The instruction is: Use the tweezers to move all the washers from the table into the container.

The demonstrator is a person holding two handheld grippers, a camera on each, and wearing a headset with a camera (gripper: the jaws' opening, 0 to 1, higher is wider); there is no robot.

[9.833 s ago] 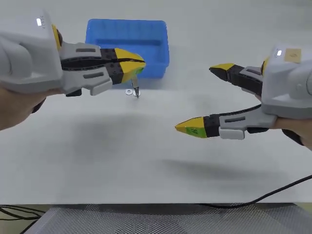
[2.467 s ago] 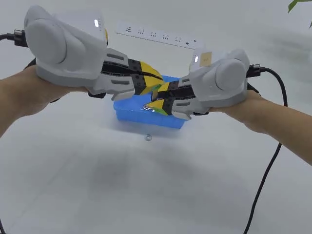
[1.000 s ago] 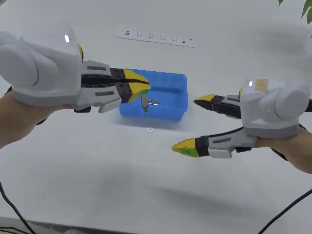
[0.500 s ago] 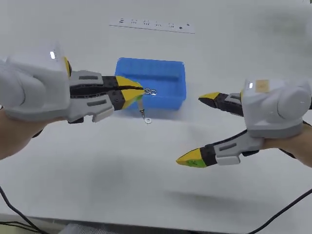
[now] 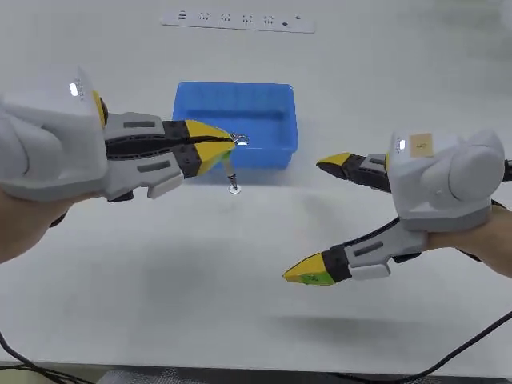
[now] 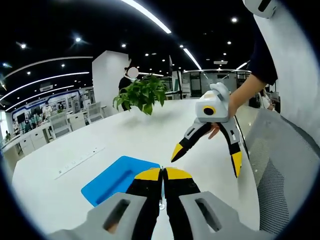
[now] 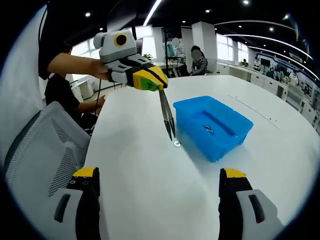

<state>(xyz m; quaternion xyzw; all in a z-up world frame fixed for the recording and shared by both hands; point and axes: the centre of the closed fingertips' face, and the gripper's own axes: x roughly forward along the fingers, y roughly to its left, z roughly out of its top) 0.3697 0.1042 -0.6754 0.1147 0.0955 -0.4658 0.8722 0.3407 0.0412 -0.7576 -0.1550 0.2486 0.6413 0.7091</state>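
Your left gripper (image 5: 228,146) has its yellow-tipped jaws pressed together on the upper end of a pair of slim metal tweezers (image 5: 230,171), which hang down from the jaws toward the white tabletop (image 5: 160,264). The tweezer tips sit just beside a small flat metal washer (image 5: 234,189) that lies on the table, right in front of the near wall of the shallow blue plastic container (image 5: 276,120); you cannot tell from these views whether the tips touch it or have closed on it. In the right gripper view the same washer shows as a little ring just past the tweezer points, on the bare table between the tips and the blue wall, apart from the container. Inside the container, small metal washers (image 7: 208,129) lie close together on its floor, and in the head view they show right behind your left gripper's jaw tips. Your right gripper (image 5: 320,220) is off to the right with its jaws spread wide and nothing between them, one tip pointing toward the container and the other lower and nearer to you, well apart from the washer and the tweezers. A long white power strip (image 5: 236,20) lies flat on the table beyond the container. A black cable (image 5: 480,328) trails over the near right corner of the table, below your right hand.
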